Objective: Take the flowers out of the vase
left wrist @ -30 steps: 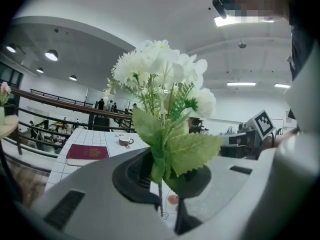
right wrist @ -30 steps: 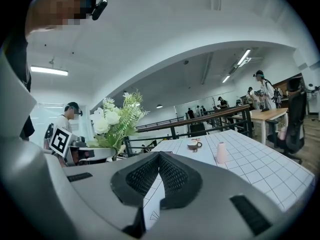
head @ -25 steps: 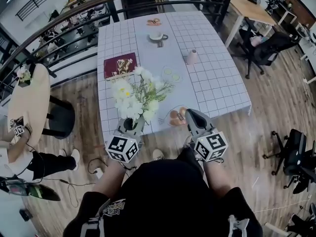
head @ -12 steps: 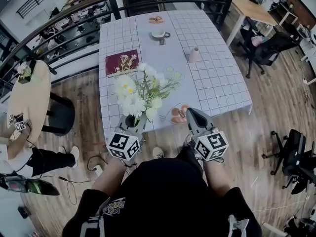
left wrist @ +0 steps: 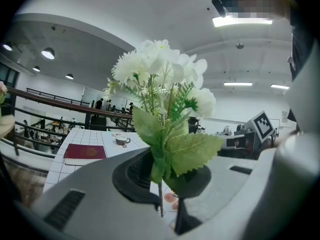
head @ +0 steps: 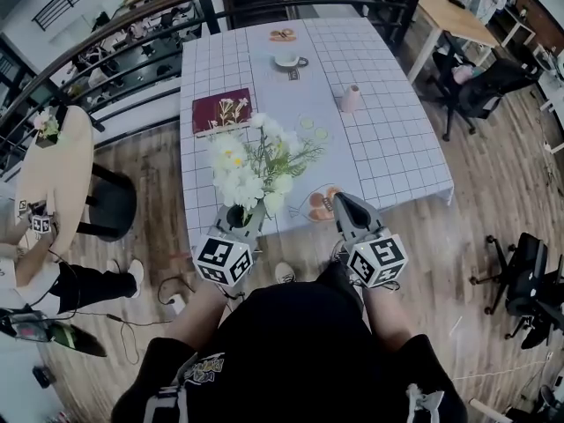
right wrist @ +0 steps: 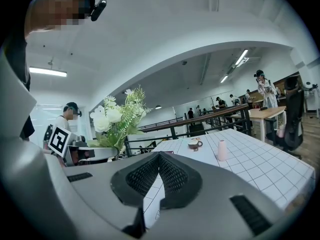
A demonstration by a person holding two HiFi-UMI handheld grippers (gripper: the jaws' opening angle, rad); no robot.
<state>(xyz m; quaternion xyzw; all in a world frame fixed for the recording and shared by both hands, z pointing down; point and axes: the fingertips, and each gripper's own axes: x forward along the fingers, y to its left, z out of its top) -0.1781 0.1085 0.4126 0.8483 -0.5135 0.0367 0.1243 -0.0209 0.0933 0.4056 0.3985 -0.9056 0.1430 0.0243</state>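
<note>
Hardly anything moves over the last second. The flowers (head: 251,170) hang in the same spot in my left gripper (head: 238,221), and the table (head: 397,148) only slides a touch across the head view, which I read as the head camera drifting. The bunch sits well clear of the vase (head: 351,99), to its near left, above the table's near edge. My left tongs are clenched on the green stems. The right gripper (head: 340,204), nearer me than the vase, is clamped shut on nothing. I judge the removal done, with the flowers simply held aloft.

A red book (head: 222,111) lies left of the vase, and a cup (head: 284,62) lies beyond it.

In the head view the left gripper covers the stem ends. Its own view shows one thin stem between the jaws, and leaves mask the rest. The vase's mouth is too small for me to check for leftovers. A plate (head: 317,208) on the near side of the vase is half hidden by the right gripper.
</note>
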